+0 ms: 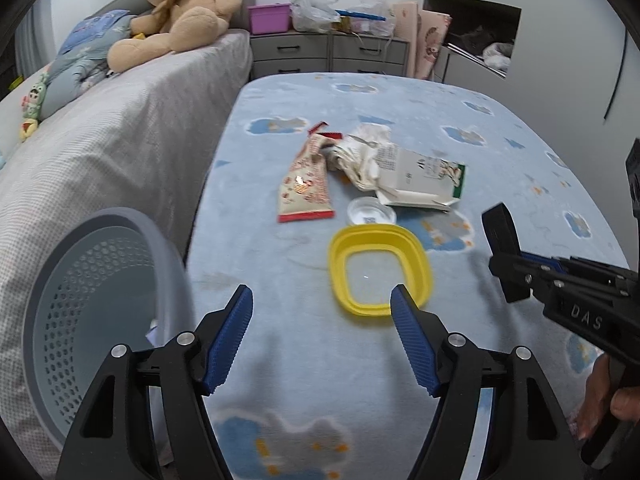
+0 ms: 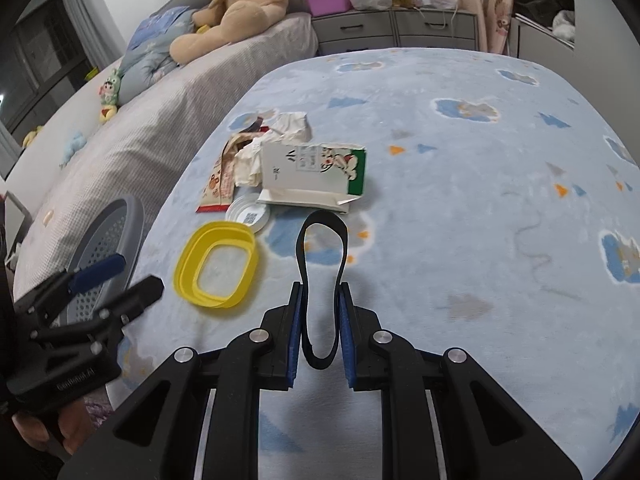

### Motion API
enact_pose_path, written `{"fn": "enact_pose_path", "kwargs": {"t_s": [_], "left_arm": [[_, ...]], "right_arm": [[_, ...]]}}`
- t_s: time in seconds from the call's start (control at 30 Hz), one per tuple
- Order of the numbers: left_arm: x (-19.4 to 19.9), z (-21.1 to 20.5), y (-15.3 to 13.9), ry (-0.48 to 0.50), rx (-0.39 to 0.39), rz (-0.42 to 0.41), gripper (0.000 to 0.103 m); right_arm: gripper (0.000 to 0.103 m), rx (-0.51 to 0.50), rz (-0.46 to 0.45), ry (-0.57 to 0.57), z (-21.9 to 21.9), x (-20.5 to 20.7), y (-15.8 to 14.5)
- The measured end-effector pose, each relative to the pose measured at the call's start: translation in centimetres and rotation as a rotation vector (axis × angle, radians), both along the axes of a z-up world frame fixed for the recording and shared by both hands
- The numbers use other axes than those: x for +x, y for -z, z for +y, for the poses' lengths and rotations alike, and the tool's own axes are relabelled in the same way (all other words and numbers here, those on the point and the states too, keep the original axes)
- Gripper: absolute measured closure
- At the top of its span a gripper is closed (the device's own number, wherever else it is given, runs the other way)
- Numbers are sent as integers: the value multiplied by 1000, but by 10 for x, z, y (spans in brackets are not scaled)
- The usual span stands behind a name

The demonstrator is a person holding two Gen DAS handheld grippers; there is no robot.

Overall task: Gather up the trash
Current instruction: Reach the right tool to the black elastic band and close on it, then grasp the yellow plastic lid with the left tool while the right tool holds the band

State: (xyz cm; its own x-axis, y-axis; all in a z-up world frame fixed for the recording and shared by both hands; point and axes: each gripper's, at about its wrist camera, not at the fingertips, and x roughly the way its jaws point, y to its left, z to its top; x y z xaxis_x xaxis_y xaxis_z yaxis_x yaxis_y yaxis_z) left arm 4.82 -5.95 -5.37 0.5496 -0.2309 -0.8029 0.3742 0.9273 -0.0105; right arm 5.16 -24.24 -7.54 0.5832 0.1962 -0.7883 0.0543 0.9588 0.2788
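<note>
A: Where is the trash, seen from the yellow lid [image 1: 380, 270]?
B: Just behind it is a small clear cap [image 1: 371, 211], touching its far edge. Further behind are the red snack wrapper [image 1: 306, 182], crumpled paper [image 1: 362, 160] and a flat white carton [image 1: 420, 180], all on the blue blanket [image 1: 500, 128].
A: And the bin?
B: The grey basket [image 1: 100, 300] is left of the lid, beside the bed w/ a teddy bear [image 1: 180, 8].
A: Left gripper [image 1: 322, 300]?
B: Fingers spread wide, nothing between, tips in front of the lid.
A: Right gripper [image 2: 322, 292]?
B: It stands right of the lid; fingers pinch a black band loop [image 2: 322, 240].
</note>
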Motion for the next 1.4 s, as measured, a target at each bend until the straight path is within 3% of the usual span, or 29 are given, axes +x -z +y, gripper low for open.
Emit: {"fn": "enact_pose_path", "kwargs": {"t_s": [0.17, 0.67, 1.0, 1.13, 1.17, 1.4], "left_arm": [[0, -15, 9, 28, 13, 34, 24], [11, -50, 30, 59, 30, 83, 24], [32, -60, 41, 10, 17, 96, 24], [32, -63, 41, 7, 33, 82, 26], [32, -63, 41, 5, 40, 76, 34], [29, -50, 29, -3, 22, 55, 35]], "right_arm": [[83, 23, -5, 9, -7, -1, -2], [83, 62, -32, 26, -25, -5, -11], [83, 84, -30, 31, -30, -2, -10], [83, 90, -27, 35, -32, -1, -10], [83, 90, -29, 34, -31, -1, -10], [83, 72, -42, 23, -24, 2, -14]]}}
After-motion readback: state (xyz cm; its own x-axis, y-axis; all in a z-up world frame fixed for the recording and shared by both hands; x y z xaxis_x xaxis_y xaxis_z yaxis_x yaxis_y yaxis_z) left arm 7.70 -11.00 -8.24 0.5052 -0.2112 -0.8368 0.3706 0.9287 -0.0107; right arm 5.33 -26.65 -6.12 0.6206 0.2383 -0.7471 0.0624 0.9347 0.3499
